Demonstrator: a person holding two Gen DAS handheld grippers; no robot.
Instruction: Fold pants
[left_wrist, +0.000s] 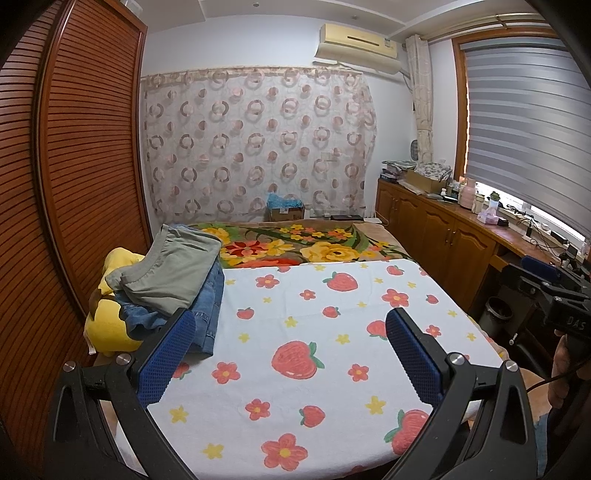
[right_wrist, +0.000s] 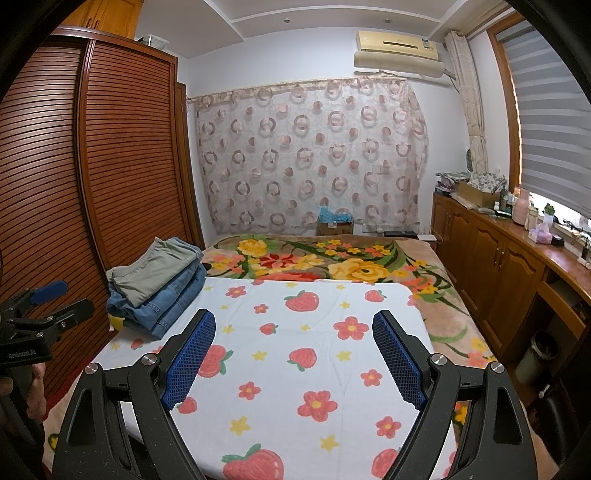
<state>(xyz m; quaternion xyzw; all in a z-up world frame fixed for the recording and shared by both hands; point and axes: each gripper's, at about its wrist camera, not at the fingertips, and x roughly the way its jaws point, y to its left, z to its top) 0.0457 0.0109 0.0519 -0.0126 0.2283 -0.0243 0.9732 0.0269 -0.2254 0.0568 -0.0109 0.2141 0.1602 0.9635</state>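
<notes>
Strawberry-print towel (right_wrist: 295, 332) across bed, bare between both grippers, left gripper (left_wrist: 291, 354) and right gripper (right_wrist: 293, 354) jaws apart, empty; pants (left_wrist: 173, 273) stacked far left, soft, limp, likely light; best pinched at waistband edge.

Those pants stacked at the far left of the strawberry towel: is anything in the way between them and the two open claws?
Nothing visible. The stack, grey-green pants on top of jeans, sits at the strawberry towel's left edge. Only bare towel lies between it and the left gripper and right gripper, both open and empty.
</notes>
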